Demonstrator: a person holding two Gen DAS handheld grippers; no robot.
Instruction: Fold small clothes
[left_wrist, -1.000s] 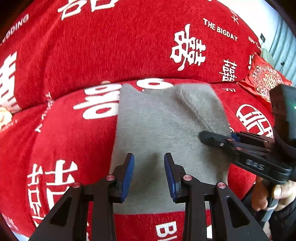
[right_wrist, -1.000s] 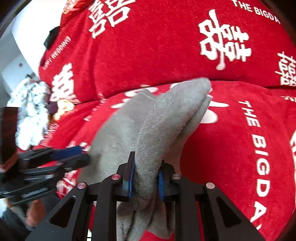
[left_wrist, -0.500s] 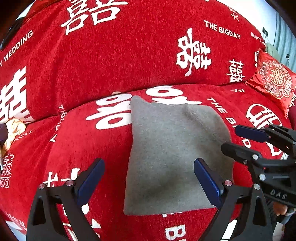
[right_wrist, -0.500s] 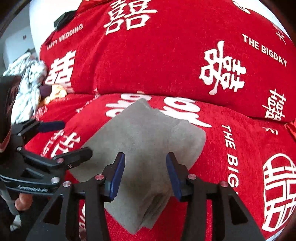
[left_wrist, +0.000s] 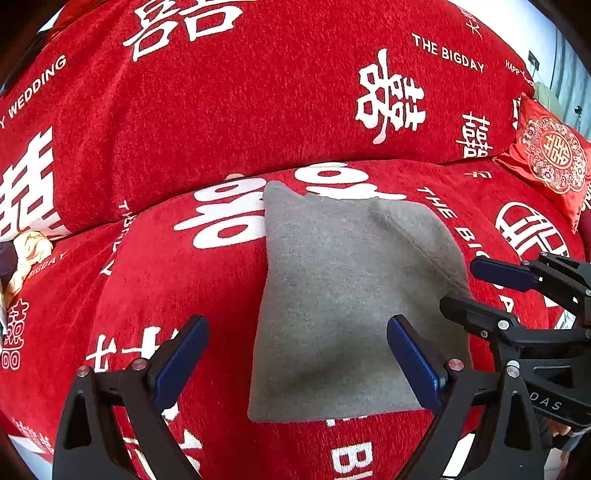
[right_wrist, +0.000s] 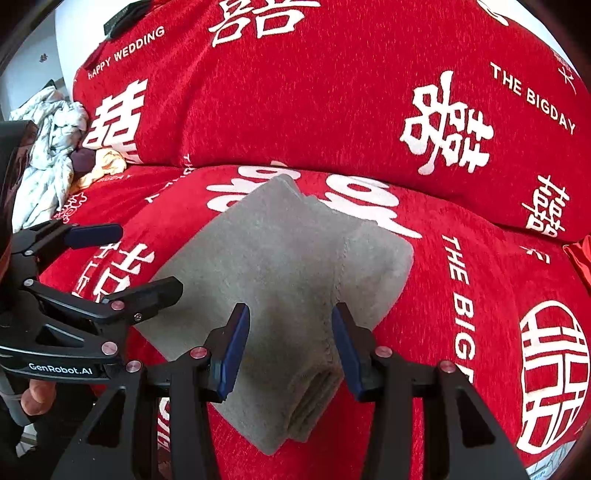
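Observation:
A folded grey garment (left_wrist: 343, 295) lies flat on the red sofa seat (left_wrist: 177, 288); it also shows in the right wrist view (right_wrist: 288, 280), with stacked layers at its near edge. My left gripper (left_wrist: 297, 354) is open wide and empty above the garment's near left part. My right gripper (right_wrist: 290, 345) is open and empty above the garment's near edge. The right gripper shows at the right of the left wrist view (left_wrist: 476, 291), beside the garment's right edge. The left gripper shows at the left of the right wrist view (right_wrist: 144, 262).
The sofa backrest (left_wrist: 258, 92) rises behind the seat, red with white characters. A red embroidered cushion (left_wrist: 550, 158) lies at the far right. A pile of light clothes (right_wrist: 48, 147) lies at the far left of the sofa.
My right gripper has let go of the grey garment's folded edge and opened. My left gripper has opened wide. Both have drawn back, and the garment now lies flat.

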